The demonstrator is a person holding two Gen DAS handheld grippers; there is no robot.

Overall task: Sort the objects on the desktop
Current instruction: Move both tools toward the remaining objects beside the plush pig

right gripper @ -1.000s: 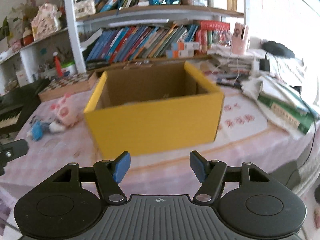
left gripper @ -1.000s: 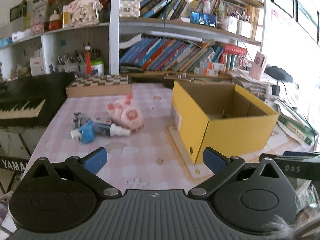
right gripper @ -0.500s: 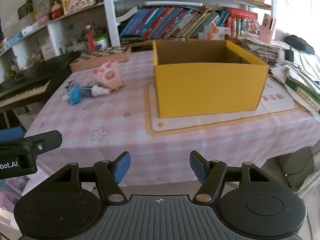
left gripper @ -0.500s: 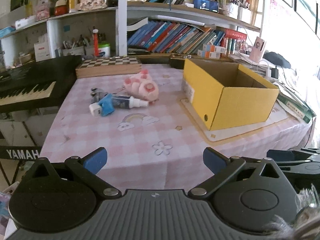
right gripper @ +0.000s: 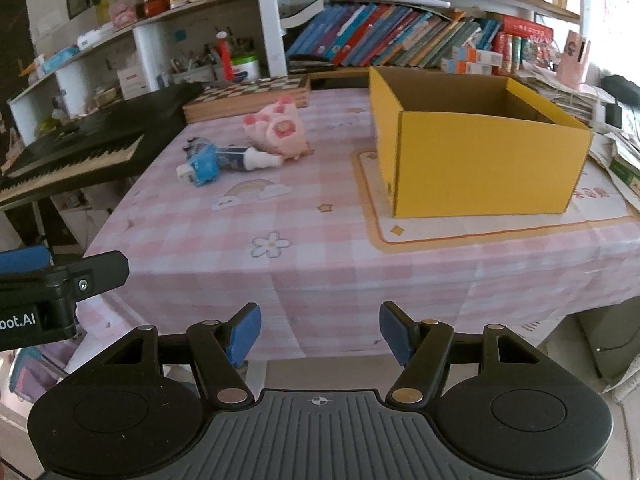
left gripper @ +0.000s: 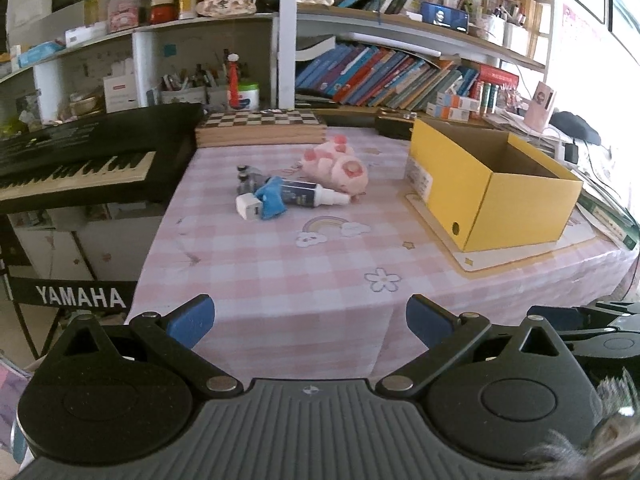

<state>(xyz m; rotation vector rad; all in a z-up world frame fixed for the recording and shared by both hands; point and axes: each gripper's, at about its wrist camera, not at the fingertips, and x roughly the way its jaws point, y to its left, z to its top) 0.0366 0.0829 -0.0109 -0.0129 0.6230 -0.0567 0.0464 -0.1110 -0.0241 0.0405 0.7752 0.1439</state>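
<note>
Pink plush toy [left gripper: 335, 165], spray bottle [left gripper: 306, 196] and blue clip [left gripper: 271, 201] lie touching, well away from both empty, wide-open tongs [left gripper: 310, 318] [right gripper: 320, 334], so a grab may drag neighbours instead of reaching the yellow box [right gripper: 480, 160].

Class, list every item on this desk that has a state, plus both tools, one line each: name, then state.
yellow box: open-topped, upright on a mat.
pink plush toy: lying on the tablecloth, outside the box.
spray bottle: on its side, against the plush.
left tool: open, holding nothing.
right tool: open, holding nothing.
</note>
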